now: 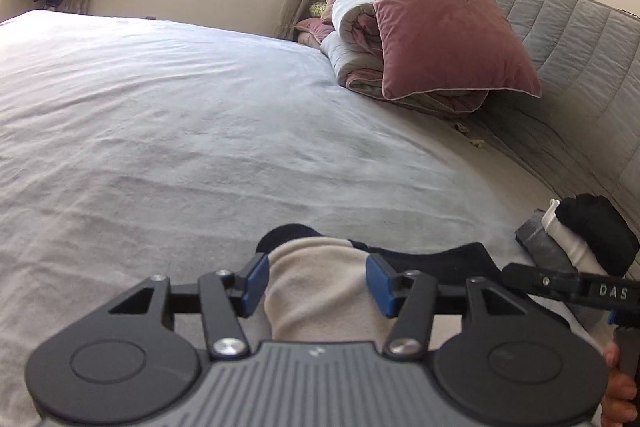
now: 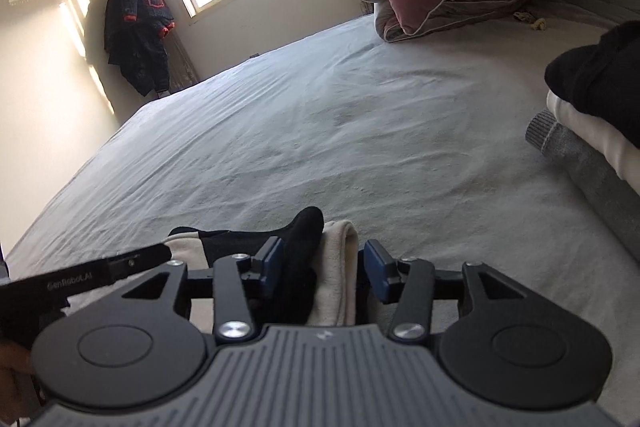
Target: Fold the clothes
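The garment (image 1: 320, 291), cream and black cloth, lies at the near edge of the bed (image 1: 180, 115), right under both tools. In the left wrist view a cream fold bulges up between the blue pads (image 1: 256, 283) of the left tool (image 1: 318, 285); the pads stand apart with the cloth filling the gap, so the tool looks to be grasping the cream part, though how firmly cannot be told. In the right wrist view the right tool (image 2: 322, 271) has a black strip and a cream fold rising between its pads (image 2: 274, 267); the black lies against the left pad, while a gap shows before the right one, so its grip is loose at best and may not be closed on the cloth.

The garment's long axis appears to run along the near edge, from one tool to the other, with the two tools just beside each other on it. Both are equally near; neither must reach. The coming move likely turns on lifting or carrying the cloth away from the near edge toward the bare middle of the bed.

A stack (image 2: 592, 115) of folded clothes sits toward the right edge. A pillow (image 1: 444, 19) on a rolled quilt (image 1: 356, 39) lies at the far corner.
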### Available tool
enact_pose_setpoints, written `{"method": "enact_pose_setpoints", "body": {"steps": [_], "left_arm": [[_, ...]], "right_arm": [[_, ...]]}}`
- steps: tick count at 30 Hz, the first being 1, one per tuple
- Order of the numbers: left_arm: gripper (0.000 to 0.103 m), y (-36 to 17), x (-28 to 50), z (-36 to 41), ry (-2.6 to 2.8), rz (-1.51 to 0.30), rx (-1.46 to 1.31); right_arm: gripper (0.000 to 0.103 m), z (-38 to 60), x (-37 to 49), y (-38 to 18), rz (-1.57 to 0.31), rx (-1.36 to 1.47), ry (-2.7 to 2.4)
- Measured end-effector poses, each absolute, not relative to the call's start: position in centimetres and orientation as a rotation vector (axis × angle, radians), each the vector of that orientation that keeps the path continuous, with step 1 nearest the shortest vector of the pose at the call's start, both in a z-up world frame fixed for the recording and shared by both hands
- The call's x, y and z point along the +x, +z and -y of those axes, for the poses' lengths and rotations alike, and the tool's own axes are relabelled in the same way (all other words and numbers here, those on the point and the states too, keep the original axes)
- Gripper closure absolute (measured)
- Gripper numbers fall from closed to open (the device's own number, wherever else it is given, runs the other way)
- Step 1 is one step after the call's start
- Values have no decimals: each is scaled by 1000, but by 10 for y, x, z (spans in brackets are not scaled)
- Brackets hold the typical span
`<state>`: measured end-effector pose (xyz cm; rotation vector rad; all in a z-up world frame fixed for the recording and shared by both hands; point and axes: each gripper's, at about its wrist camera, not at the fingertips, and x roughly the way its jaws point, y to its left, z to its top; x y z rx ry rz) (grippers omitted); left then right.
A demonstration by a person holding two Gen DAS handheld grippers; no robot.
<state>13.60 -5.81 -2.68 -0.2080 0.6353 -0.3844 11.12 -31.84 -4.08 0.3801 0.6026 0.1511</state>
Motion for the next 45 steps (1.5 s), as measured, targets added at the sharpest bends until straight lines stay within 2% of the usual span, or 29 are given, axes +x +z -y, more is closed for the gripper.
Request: {"method": "enact_pose_setpoints", "body": {"steps": [1,4,7,14,17,19,24,25,26,27,28,31,38,45], "left_arm": [[39,-26,134,58,-400,-656,-219],[26,-25,127,58,-428,-706,-262],[22,-27,125,55,-437,-758,-327],[22,-41,125,51,-399,-843,-460],[22,-55,128,48,-404,-899,-547],[21,-62,128,46,-410,-914,-597],[20,-66,124,44,-410,-889,-661],[23,-66,123,45,-412,-885,-662],[32,-67,122,47,-407,-884,-660],[34,-67,122,48,-400,-885,-657],[40,-66,120,49,-393,-879,-645],[51,-61,114,51,-375,-852,-606],[55,-30,88,33,-333,-820,-540],[55,-18,39,-27,-254,-848,-509]], "right_arm": [[41,320,111,-41,-611,398,152],[35,323,112,-42,-648,464,157],[31,326,114,-45,-696,539,169],[31,328,116,-56,-831,615,154],[27,334,117,-62,-881,686,166],[20,339,116,-67,-905,717,189],[17,347,110,-77,-883,789,226],[17,347,109,-78,-875,801,221],[17,346,108,-77,-868,803,212],[20,343,107,-75,-865,793,199],[39,339,106,-73,-862,777,196],[50,335,103,-71,-864,789,189],[53,316,93,-51,-913,750,254],[53,265,73,-40,-975,616,339]]}}
